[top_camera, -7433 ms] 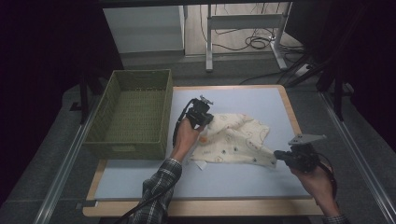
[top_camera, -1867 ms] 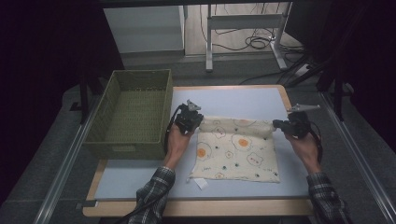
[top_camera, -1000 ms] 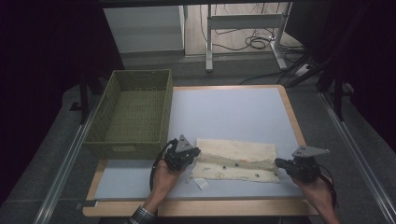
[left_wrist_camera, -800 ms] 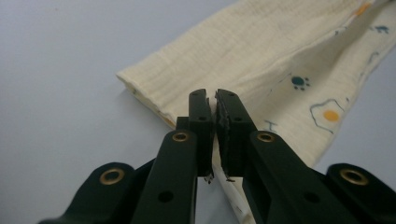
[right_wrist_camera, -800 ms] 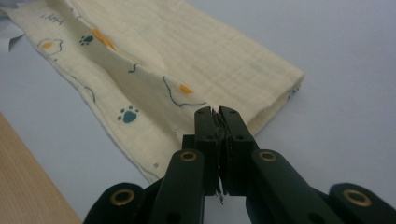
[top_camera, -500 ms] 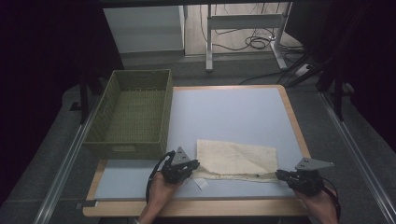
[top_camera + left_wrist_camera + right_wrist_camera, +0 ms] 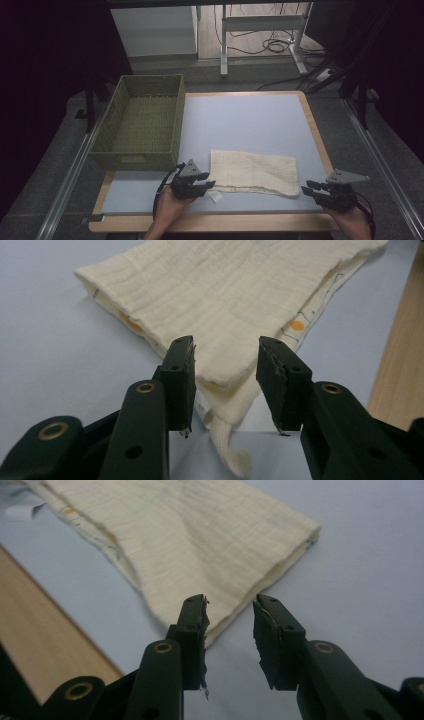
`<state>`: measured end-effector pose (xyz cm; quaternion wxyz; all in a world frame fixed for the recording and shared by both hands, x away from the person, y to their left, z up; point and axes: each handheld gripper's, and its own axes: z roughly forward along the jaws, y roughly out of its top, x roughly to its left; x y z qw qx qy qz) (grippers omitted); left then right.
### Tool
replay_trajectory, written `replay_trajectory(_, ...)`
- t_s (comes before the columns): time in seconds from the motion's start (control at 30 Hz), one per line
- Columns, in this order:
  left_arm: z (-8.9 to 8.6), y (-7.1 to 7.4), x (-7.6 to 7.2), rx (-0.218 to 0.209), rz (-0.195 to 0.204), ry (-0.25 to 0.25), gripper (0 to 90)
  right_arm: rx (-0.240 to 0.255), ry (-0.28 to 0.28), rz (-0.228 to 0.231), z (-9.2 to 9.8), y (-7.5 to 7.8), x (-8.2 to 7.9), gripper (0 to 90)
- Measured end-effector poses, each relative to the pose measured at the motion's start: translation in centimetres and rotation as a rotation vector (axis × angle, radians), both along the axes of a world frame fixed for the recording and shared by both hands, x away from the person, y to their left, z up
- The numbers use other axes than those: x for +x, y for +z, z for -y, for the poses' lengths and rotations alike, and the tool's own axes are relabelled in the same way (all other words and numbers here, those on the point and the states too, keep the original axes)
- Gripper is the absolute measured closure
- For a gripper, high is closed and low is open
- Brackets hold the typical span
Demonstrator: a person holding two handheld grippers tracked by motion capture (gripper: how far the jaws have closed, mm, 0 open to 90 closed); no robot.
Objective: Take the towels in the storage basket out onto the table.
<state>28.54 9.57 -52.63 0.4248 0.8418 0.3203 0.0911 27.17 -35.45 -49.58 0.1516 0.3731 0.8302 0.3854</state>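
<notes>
A cream cloth (image 7: 252, 171) lies folded in half on the blue mat (image 7: 250, 120) near its front edge. In the left gripper view the cloth (image 7: 225, 290) shows orange dots on its inner layer. My left gripper (image 7: 210, 185) sits at the cloth's near left corner. Its jaws have just been opening, and that corner lies loose between them (image 7: 226, 345), untouched by the pads. My right gripper (image 7: 306, 190) is at the near right corner. Its jaws have also just been opening, and they stand apart (image 7: 231, 602) with the edge of the cloth (image 7: 200, 535) just ahead of them.
A green woven basket (image 7: 150, 76) stands along the mat's left side. A small white tag (image 7: 215, 196) sticks out from the cloth's near left corner. The wooden table edge (image 7: 215, 222) runs just behind both hands.
Both grippers brought the folded cloth down flat near the front edge, then opened and let go of its corners. The right gripper has drawn slightly away to the right.
</notes>
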Motion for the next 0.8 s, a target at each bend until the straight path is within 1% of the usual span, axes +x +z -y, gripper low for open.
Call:
replay_trajectory(0.07, 0.7, -0.4, 0.2, 0.024, -0.008, -0.017, 60.7, 0.013, -0.01, -0.003, -0.1, -0.1, 0.7, 64.7)
replay_trajectory(0.13, 1.3, -0.8, 0.3, 0.075, -0.011, -0.028, 64.5, 0.021, -0.017, -0.006, -0.2, -0.4, 1.2, 64.6)
replay_trajectory(0.17, 1.5, -0.9, 0.4, 0.093, -0.008, -0.031, 66.9, 0.021, -0.015, -0.007, -0.4, -0.5, 1.4, 64.5)
replay_trajectory(0.2, 1.6, -1.0, 0.3, 0.102, 0.003, -0.026, 70.5, 0.02, -0.014, -0.009, -0.5, -0.6, 1.5, 64.5)
replay_trajectory(0.27, 1.5, -0.8, 0.4, 0.078, -0.005, -0.023, 82.4, 0.017, -0.011, -0.012, -0.8, -0.8, 1.6, 64.3)
replay_trajectory(0.3, 1.4, -0.6, 0.4, 0.061, 0.0, -0.022, 84.9, 0.014, -0.009, -0.012, -0.8, -0.8, 1.7, 64.2)
replay_trajectory(0.33, 1.2, -0.3, 0.4, 0.05, 0.008, -0.021, 85.6, 0.013, -0.008, -0.012, -0.9, -0.8, 1.6, 64.1)
replay_trajectory(0.43, 0.6, 0.7, -0.2, 0.026, 0.012, -0.021, 86.8, 0.011, -0.009, -0.003, -0.9, -0.5, 1.6, 64.0)
replay_trajectory(0.53, 0.4, 1.0, -1.0, 0.023, 0.006, -0.03, 87.3, 0.016, -0.017, 0.001, -0.8, -0.2, 1.7, 64.0)
replay_trajectory(0.6, 0.3, 0.5, -1.6, 0.039, -0.027, -0.04, 87.0, 0.021, -0.019, -0.002, -0.8, -0.2, 1.8, 64.0)
replay_trajectory(0.67, 0.4, -0.2, -1.7, 0.063, -0.054, -0.041, 84.1, 0.018, -0.02, -0.005, -0.8, -0.4, 1.9, 63.8)
replay_trajectory(0.7, 0.3, -0.6, -1.6, 0.06, -0.06, -0.04, 80.2, 0.018, -0.02, -0.008, -0.9, -0.4, 2.0, 63.5)
replay_trajectory(0.73, 0.1, -0.6, -1.5, 0.048, -0.06, -0.042, 76.7, 0.018, -0.021, -0.009, -0.9, -0.5, 2.1, 63.3)
replay_trajectory(0.77, 0.0, -0.3, -1.4, 0.039, -0.053, -0.027, 73.5, 0.02, -0.023, -0.01, -1.0, -0.5, 2.2, 63.0)
replay_trajectory(0.8, -0.1, 0.0, -1.3, 0.045, -0.038, -0.014, 65.4, 0.022, -0.025, -0.007, -1.0, -0.4, 2.4, 62.6)
